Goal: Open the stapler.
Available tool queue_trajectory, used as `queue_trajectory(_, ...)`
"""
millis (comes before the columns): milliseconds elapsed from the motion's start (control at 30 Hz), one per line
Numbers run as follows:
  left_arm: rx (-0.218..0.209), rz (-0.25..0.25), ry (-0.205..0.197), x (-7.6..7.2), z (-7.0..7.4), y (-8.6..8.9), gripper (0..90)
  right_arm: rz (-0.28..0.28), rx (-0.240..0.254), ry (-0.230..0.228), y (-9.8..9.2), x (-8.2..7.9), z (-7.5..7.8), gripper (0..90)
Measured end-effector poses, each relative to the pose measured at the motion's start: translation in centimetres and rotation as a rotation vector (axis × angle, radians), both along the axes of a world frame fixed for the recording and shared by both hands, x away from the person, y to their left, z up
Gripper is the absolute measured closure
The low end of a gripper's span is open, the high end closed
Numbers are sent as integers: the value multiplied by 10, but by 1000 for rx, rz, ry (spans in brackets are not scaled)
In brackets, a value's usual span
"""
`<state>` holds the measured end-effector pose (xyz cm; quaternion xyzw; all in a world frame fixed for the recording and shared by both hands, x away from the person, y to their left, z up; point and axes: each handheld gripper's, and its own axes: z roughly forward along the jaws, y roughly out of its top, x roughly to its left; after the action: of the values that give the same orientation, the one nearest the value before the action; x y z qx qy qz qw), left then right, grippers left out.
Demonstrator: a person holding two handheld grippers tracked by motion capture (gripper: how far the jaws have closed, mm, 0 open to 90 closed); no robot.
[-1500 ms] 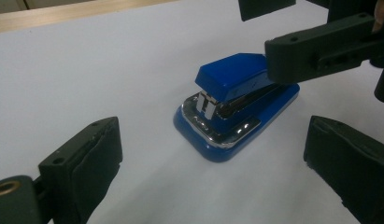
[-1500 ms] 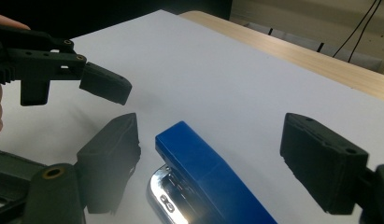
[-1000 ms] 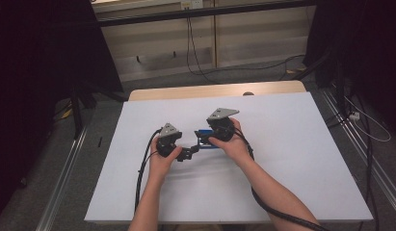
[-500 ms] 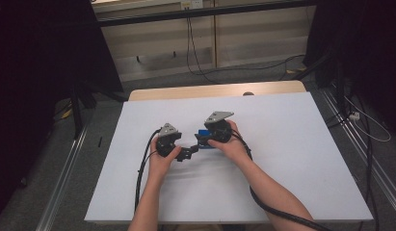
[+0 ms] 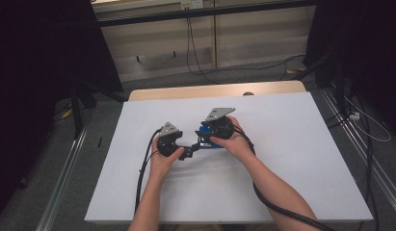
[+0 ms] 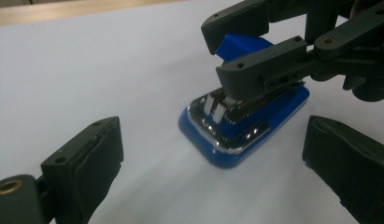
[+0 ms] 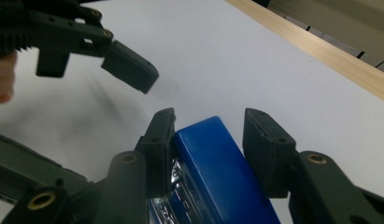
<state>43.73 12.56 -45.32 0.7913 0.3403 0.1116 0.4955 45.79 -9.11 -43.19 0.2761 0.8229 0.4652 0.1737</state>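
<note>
stapler (image 6: 243, 123) — blue, chrome inner parts, lying flat near the middle of the table (image 5: 301, 144), between the two grippers. right gripper (image 7: 210, 140): jaws straddle the stapler's top, one pad touching its side, the other with a gap; they have just been closing, not yet clamped. left gripper (image 6: 217, 168): jaws wide apart, nothing held, low before the stapler's nose. table: white sheet, wooden edge at the far side. room: dim, grey floor, loose cables, black drapes at both sides, pale panels behind. hidden — the high view hides most of the stapler under the right hand (image 5: 234, 139). since earlier: hands and stapler stay in place.
</note>
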Motion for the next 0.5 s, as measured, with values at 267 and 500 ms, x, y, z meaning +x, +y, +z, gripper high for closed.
queue_trajectory(267, -7, 27, -96, 0, 1, -9, 387, -9, 39, -4, -5, -2, 4, 567)
queue_trajectory(500, -37, 40, -91, 4, -5, -12, 798, -17, 55, -4, -8, -2, 6, 569)
